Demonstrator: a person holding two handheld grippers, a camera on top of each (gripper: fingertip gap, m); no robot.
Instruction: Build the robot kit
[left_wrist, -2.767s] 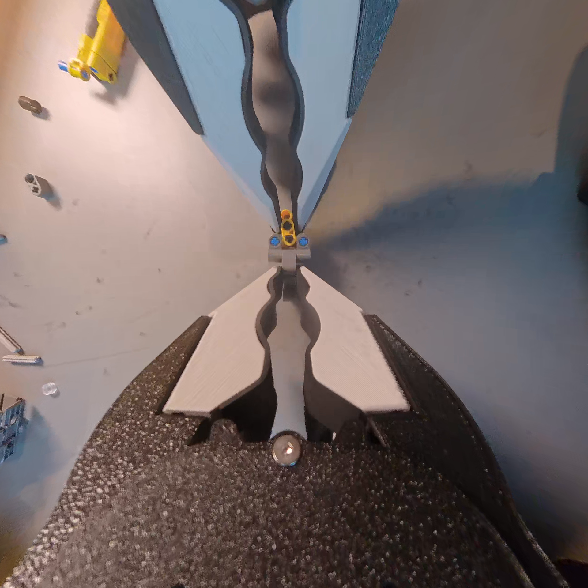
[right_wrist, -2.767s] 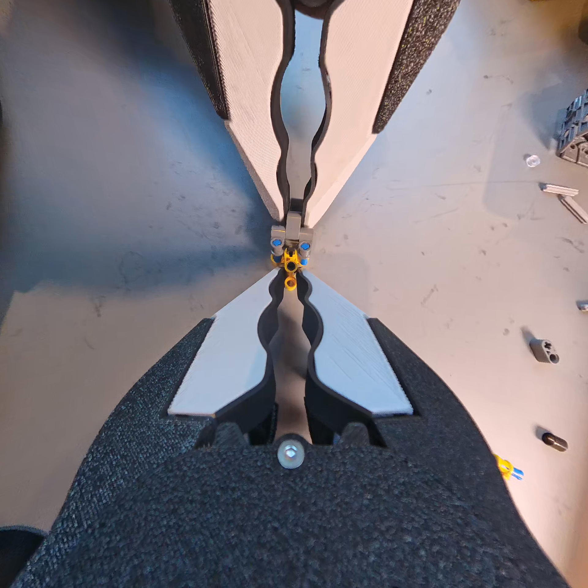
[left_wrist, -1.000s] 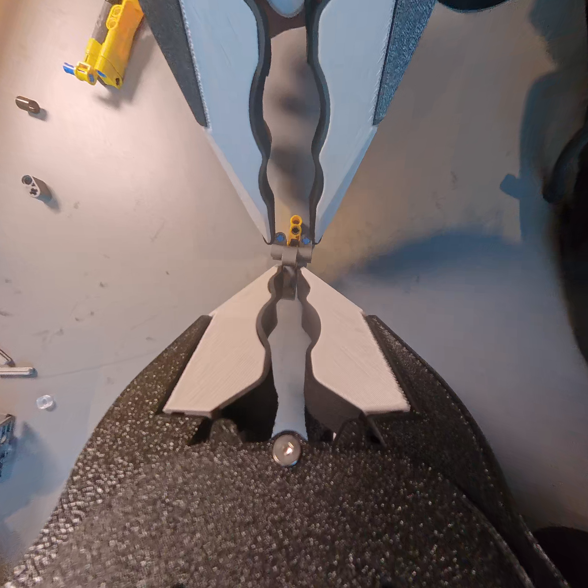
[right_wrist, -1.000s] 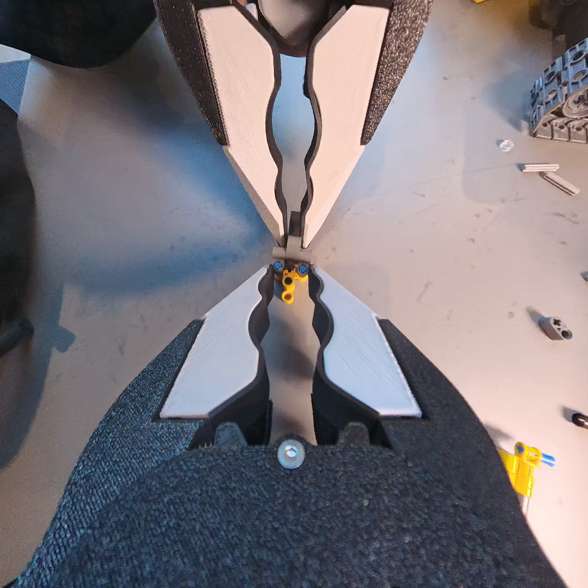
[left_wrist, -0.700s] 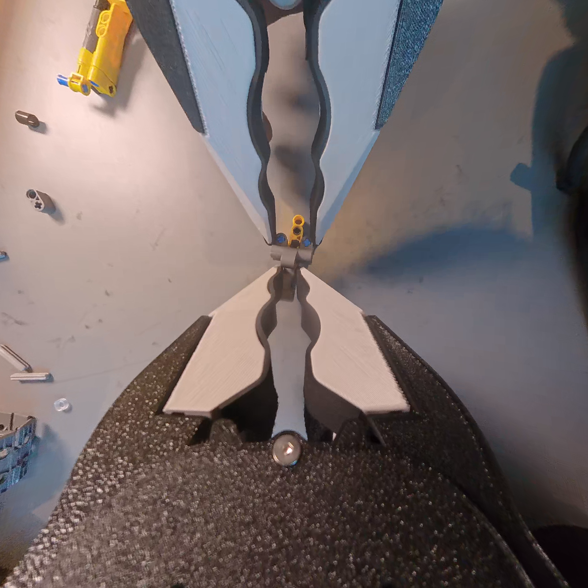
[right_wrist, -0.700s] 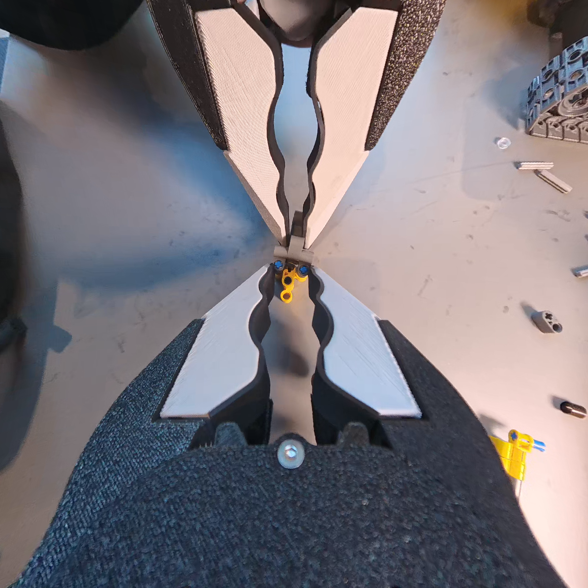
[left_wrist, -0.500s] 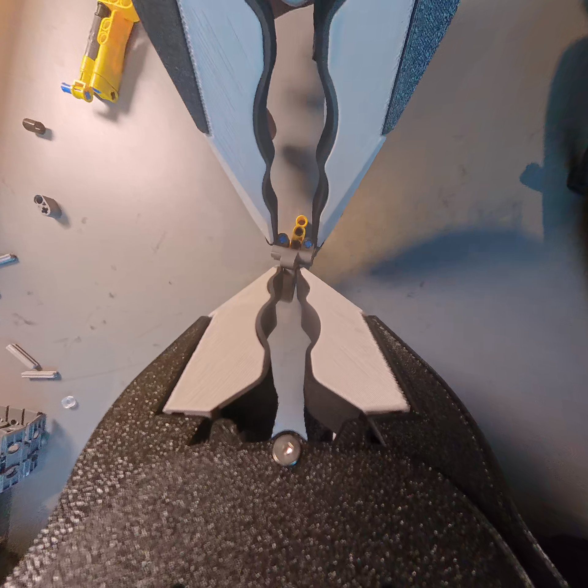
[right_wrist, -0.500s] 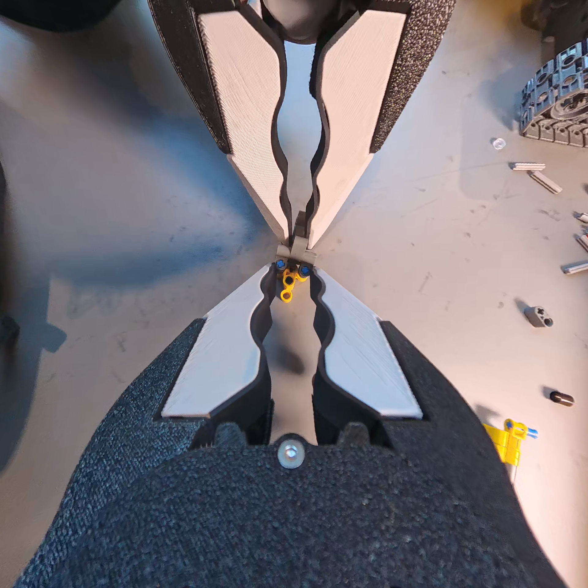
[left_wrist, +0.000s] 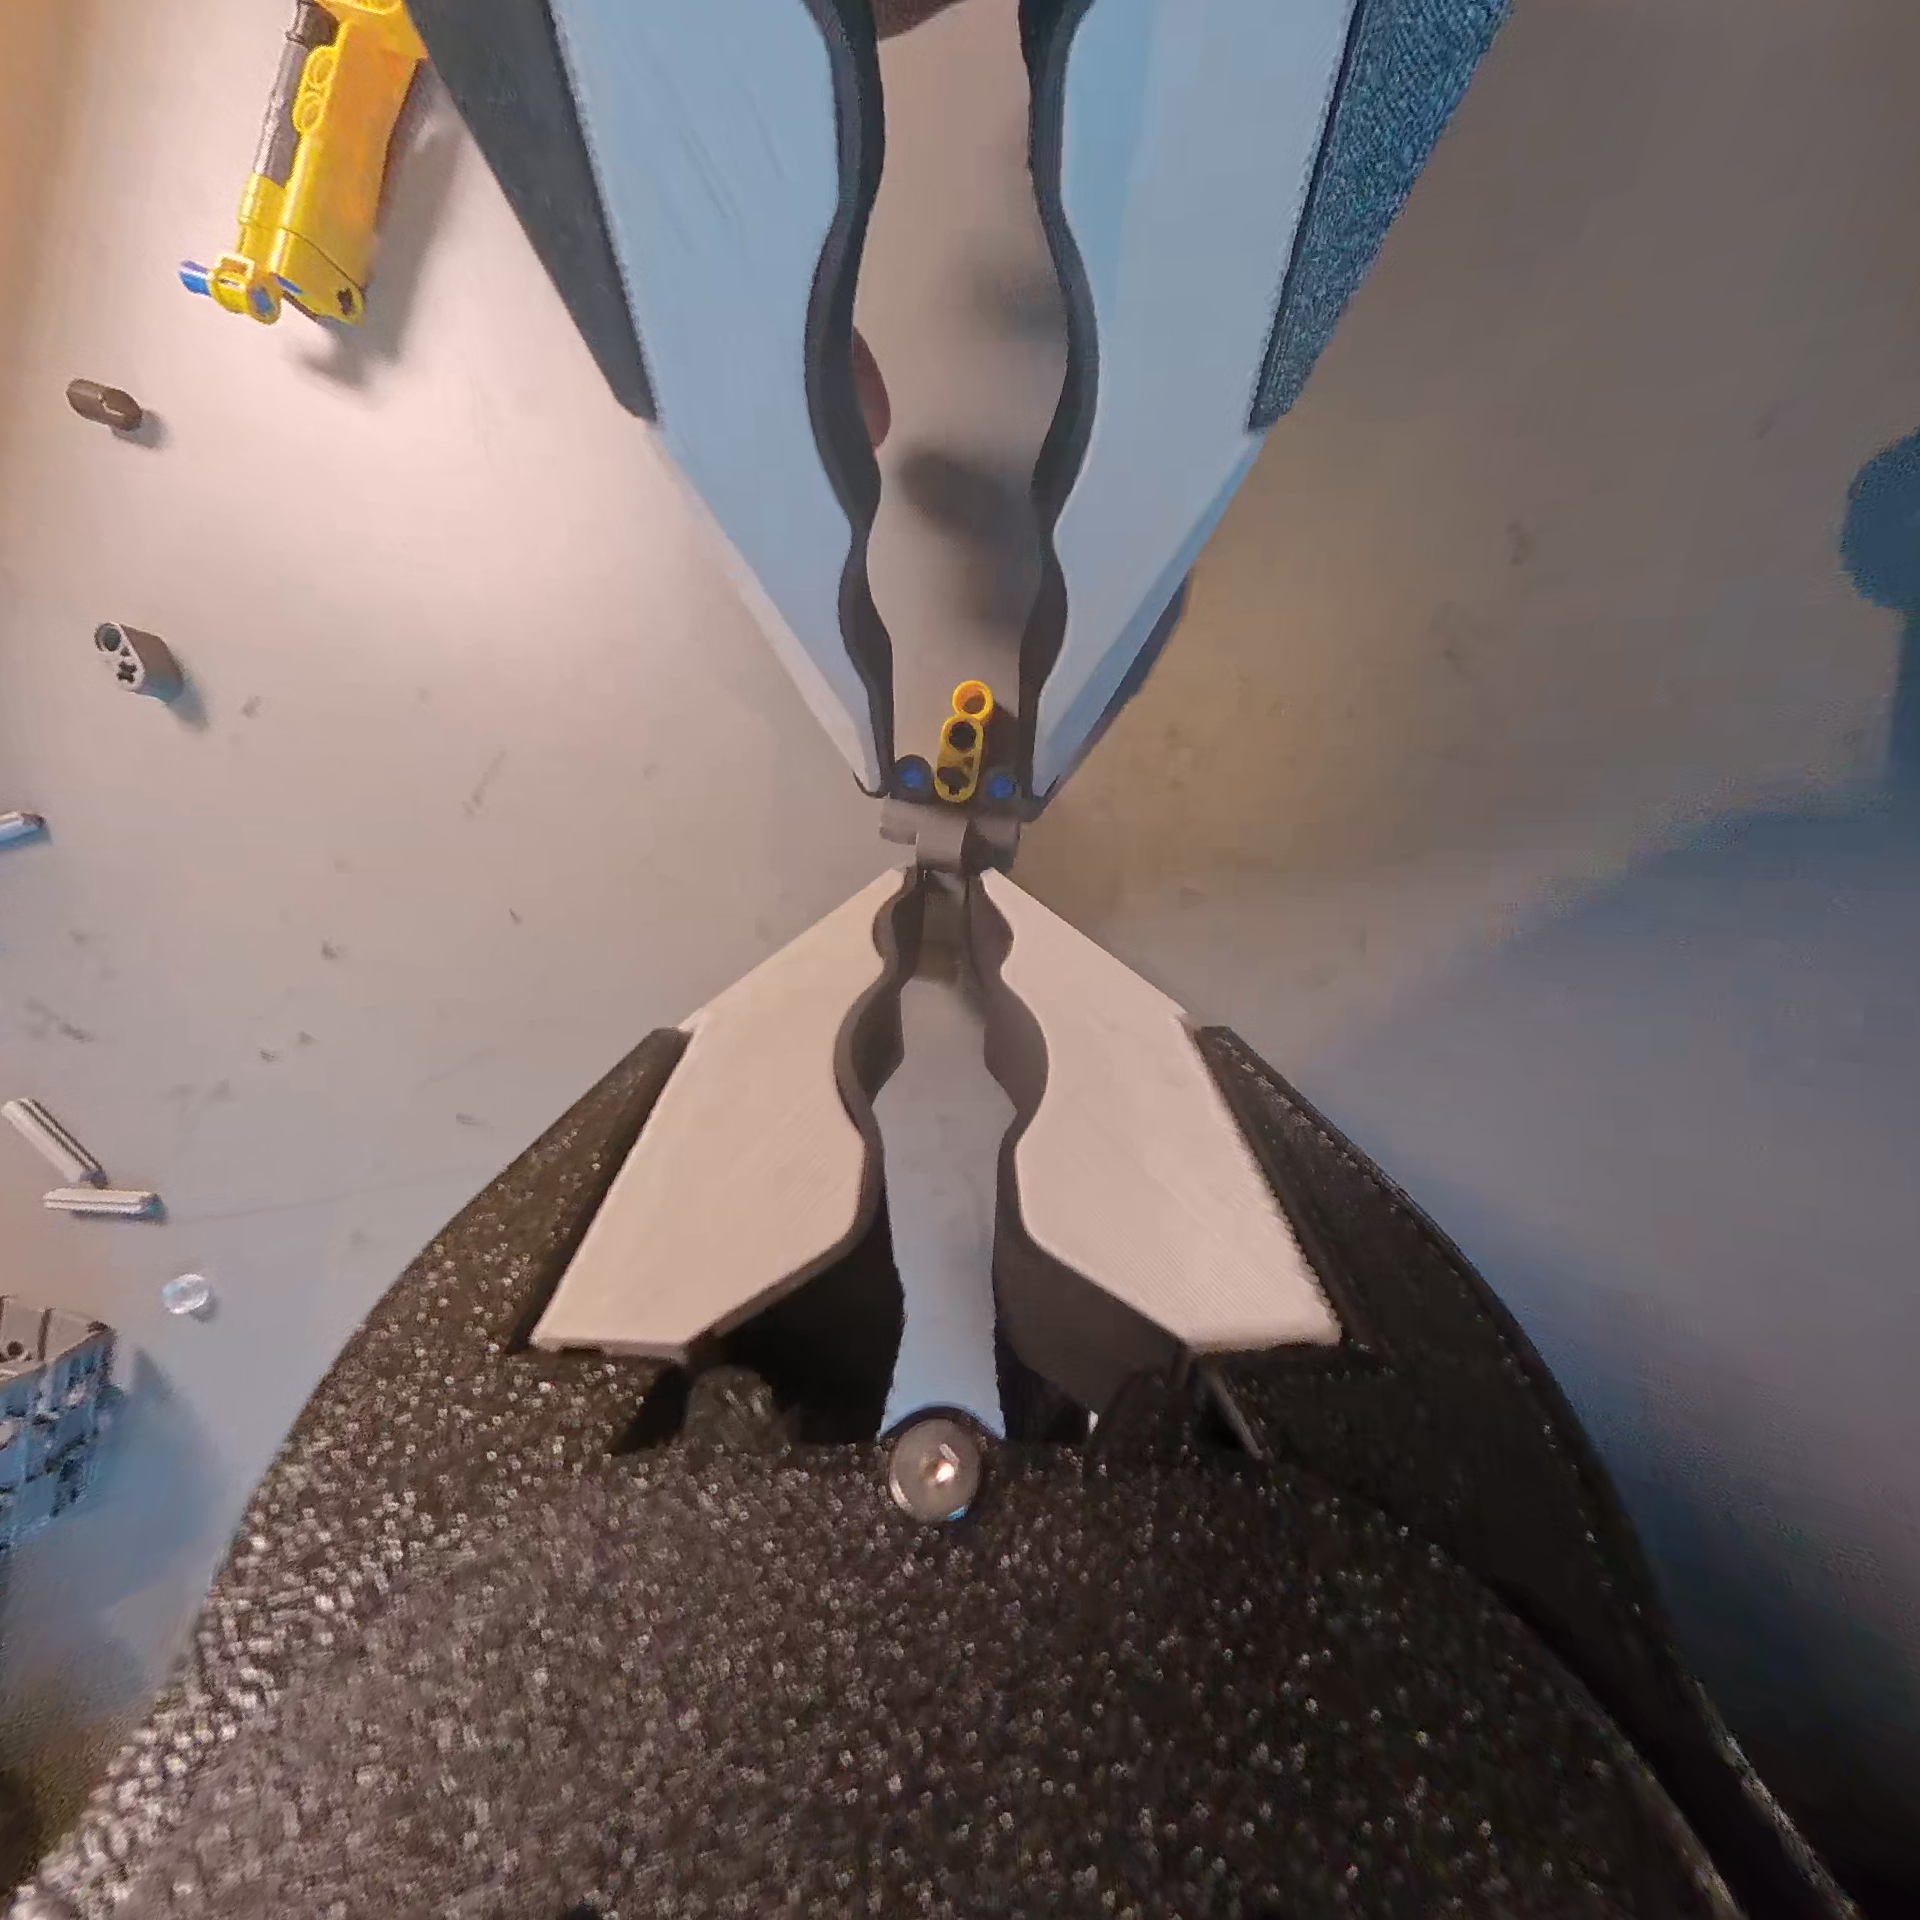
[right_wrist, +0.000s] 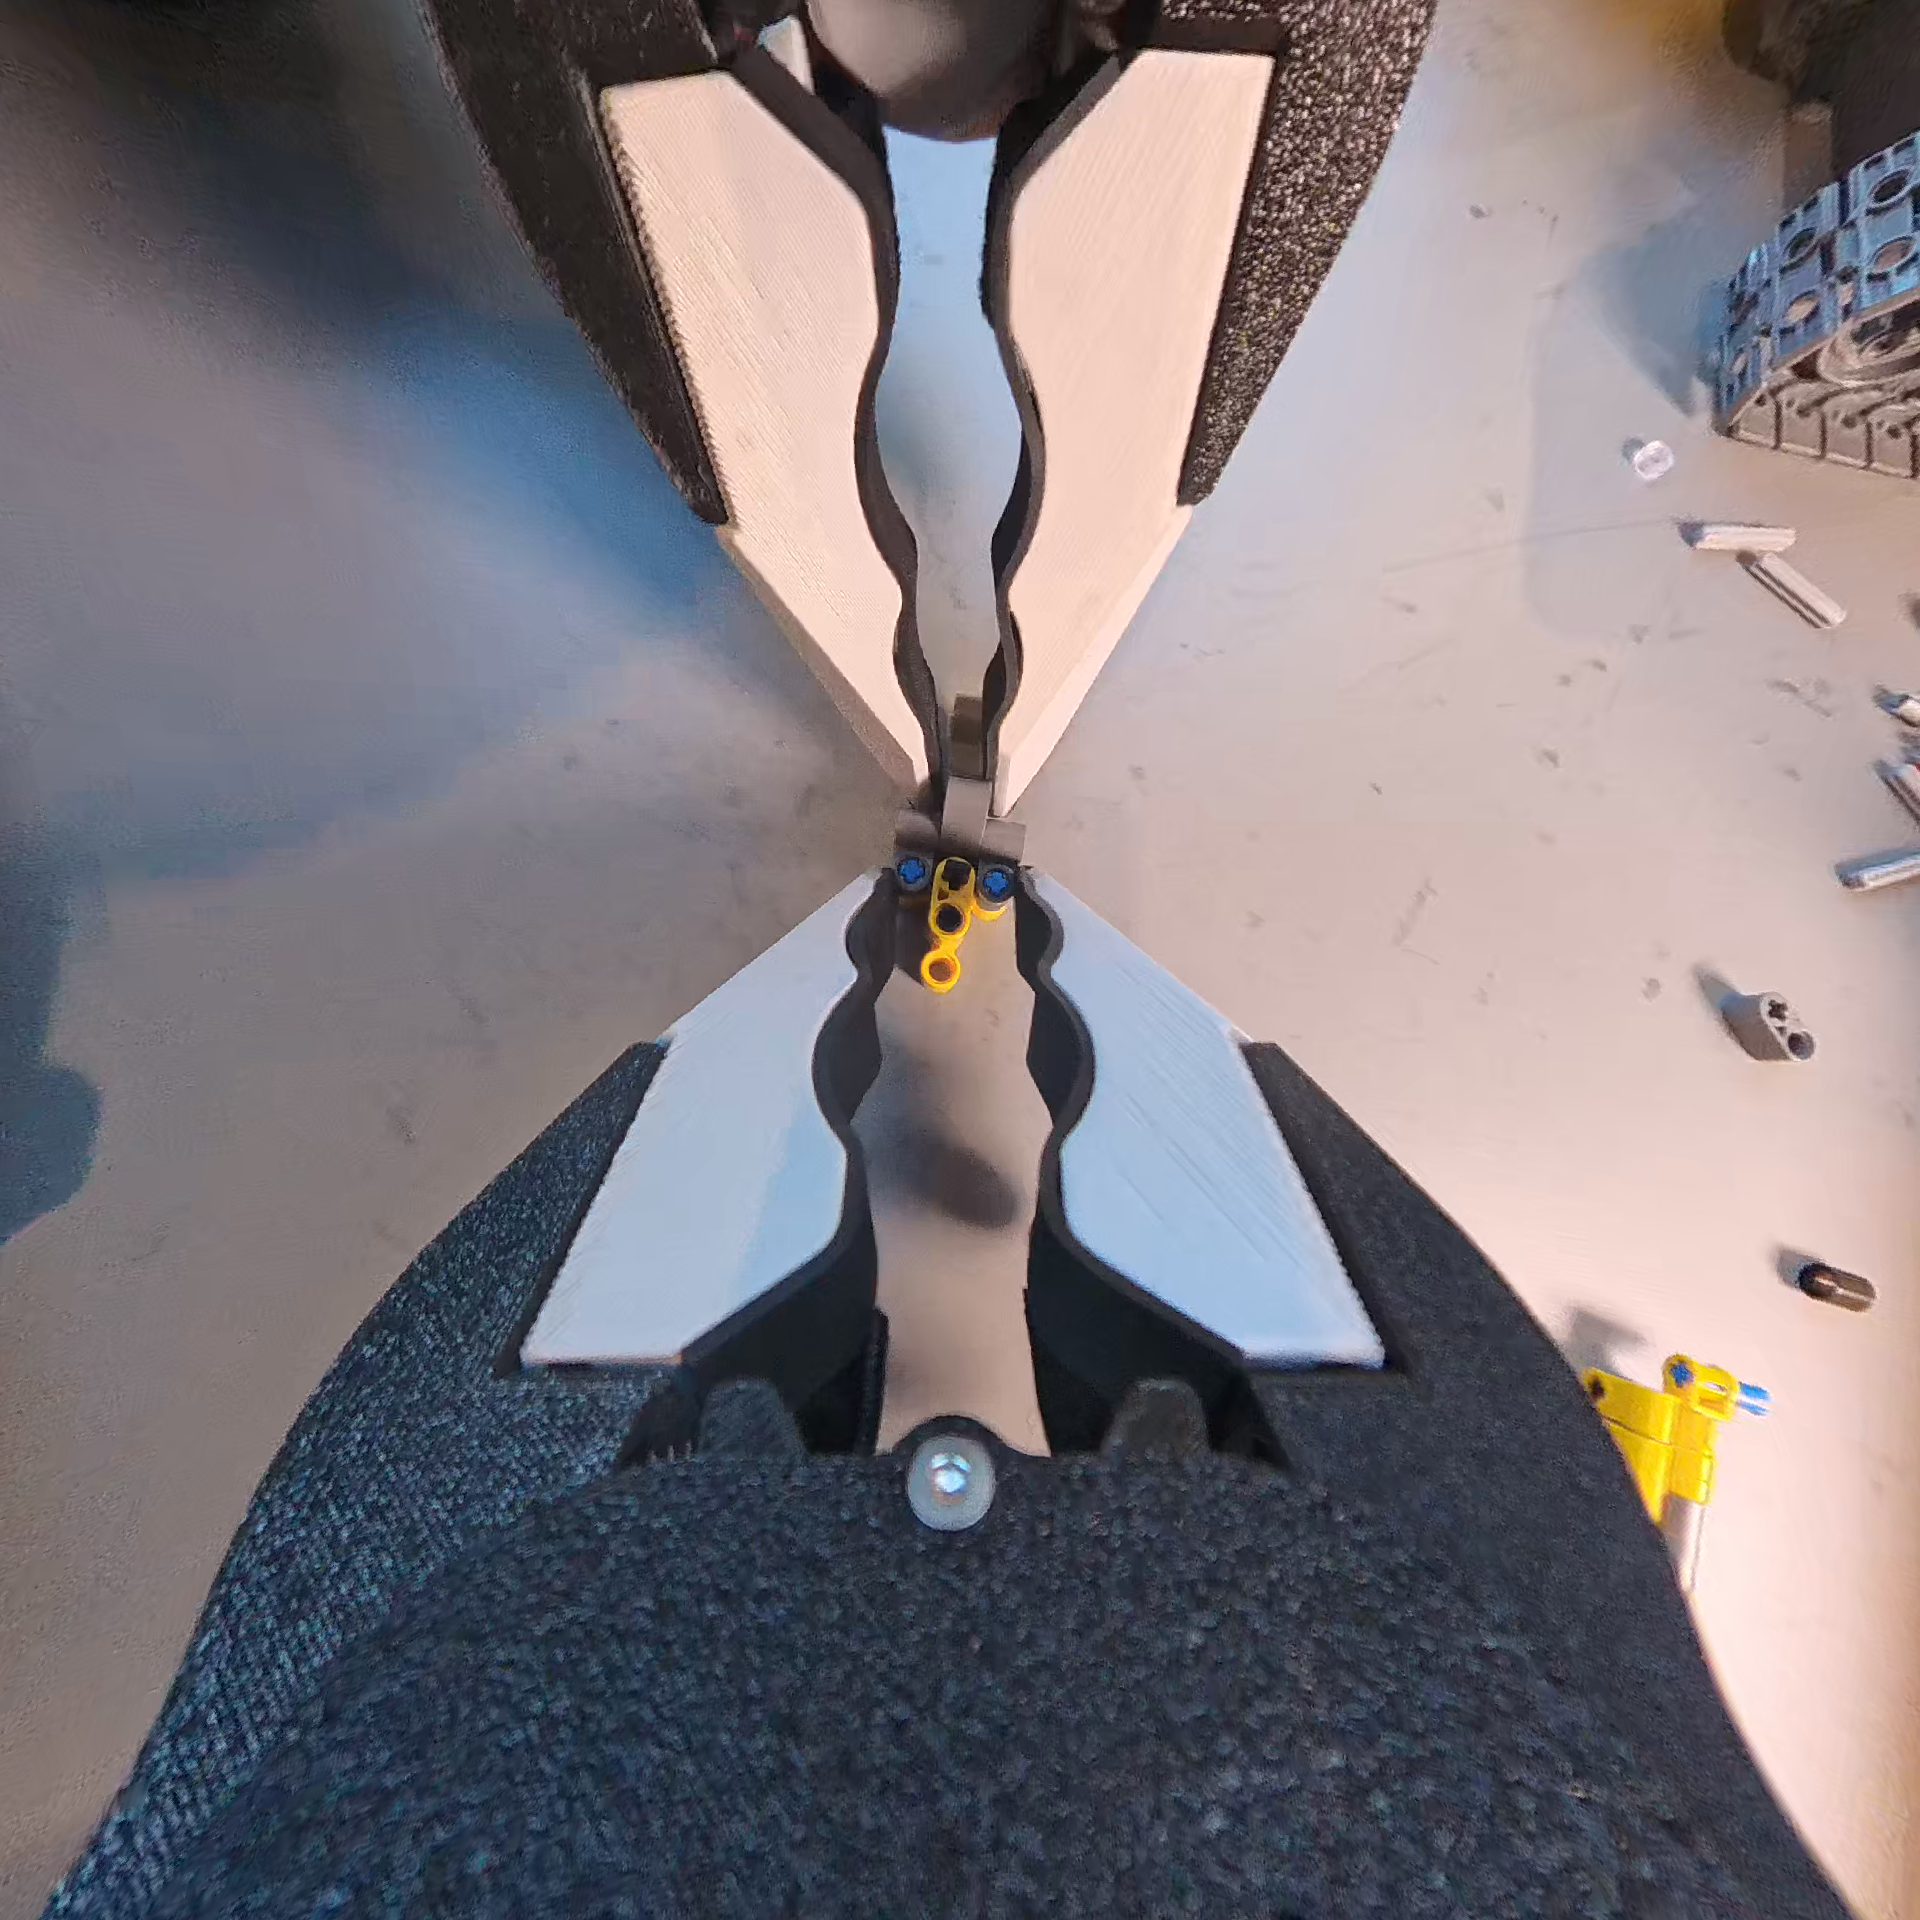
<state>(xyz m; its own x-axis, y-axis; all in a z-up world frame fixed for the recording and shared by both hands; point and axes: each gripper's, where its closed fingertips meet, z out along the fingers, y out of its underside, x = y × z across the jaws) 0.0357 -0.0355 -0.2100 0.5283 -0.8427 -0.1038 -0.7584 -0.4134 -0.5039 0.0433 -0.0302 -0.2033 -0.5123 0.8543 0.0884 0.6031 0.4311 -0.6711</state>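
Close in, the left gripper (left_wrist: 943, 883) has its jaws pinched nearly together on the stem of a small grey connector (left_wrist: 951, 831), lifted clear of the table (left_wrist: 436, 852), and that connector carries two blue pins (left_wrist: 912, 774) with a little yellow link (left_wrist: 961, 743) seated between them; facing it tip to tip, the right gripper (right_wrist: 951, 894) stands parted, one finger either side of the yellow link (right_wrist: 945, 925), fingertips level with the blue pins (right_wrist: 911, 871), and whether they actually touch I cannot tell, but there is no firm clamp on anything; from that side the left gripper (right_wrist: 964, 795) shows squeezed on the grey connector (right_wrist: 966, 805). Further out on the scuffed, pale table, loose parts lie well apart from the action: a yellow block (left_wrist: 307, 208), a dark pin (left_wrist: 104, 403), a grey sleeve (left_wrist: 140, 660), two grey axles (left_wrist: 78, 1169), a clear stud (left_wrist: 187, 1296) and a section of grey track (right_wrist: 1829, 312); soft shadows fall across the far side, and nothing of the room beyond the tabletop shows
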